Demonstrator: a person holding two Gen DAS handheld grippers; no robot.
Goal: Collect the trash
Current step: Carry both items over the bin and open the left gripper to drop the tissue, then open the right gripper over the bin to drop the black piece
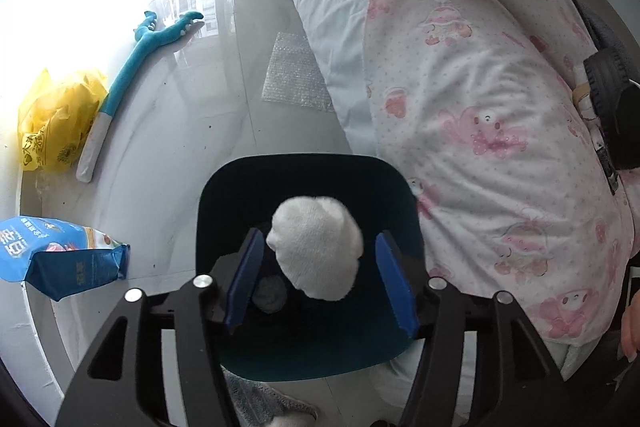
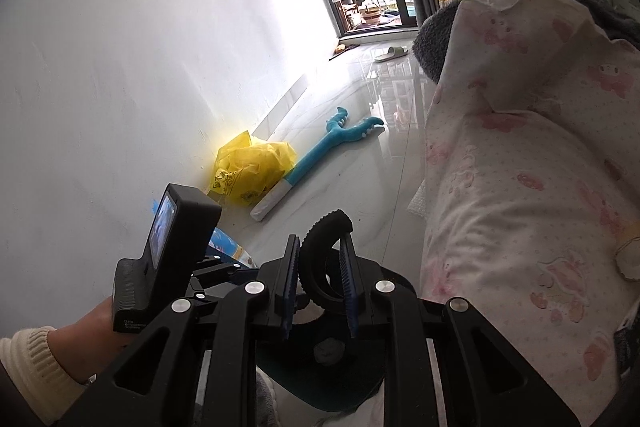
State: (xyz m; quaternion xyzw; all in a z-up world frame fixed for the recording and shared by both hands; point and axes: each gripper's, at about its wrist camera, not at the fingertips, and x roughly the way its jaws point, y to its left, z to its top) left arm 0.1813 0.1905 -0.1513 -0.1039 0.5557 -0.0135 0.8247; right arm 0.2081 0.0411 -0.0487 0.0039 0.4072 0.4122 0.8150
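My left gripper (image 1: pixel 318 245) is open above a dark teal bin (image 1: pixel 224 347). A white crumpled wad (image 1: pixel 318 251) sits between its blue fingers (image 1: pixel 244 279) without touching them, over the bin mouth. A grey round piece (image 1: pixel 269 294) lies in the bin. My right gripper (image 2: pixel 320 279) is shut on a black toothed rubber ring (image 2: pixel 320 227), held above the same bin (image 2: pixel 320 391). The left gripper's body (image 2: pixel 172 251) and the hand holding it show at lower left in the right wrist view.
A yellow plastic bag (image 1: pixel 56 123), a teal plush grabber toy (image 1: pixel 132 67) and a blue snack bag (image 1: pixel 60 255) lie on the tiled floor by the wall. Bubble wrap (image 1: pixel 292 75) lies beside the bed (image 1: pixel 328 7). A pink-patterned quilt (image 1: pixel 500 107) hangs at right.
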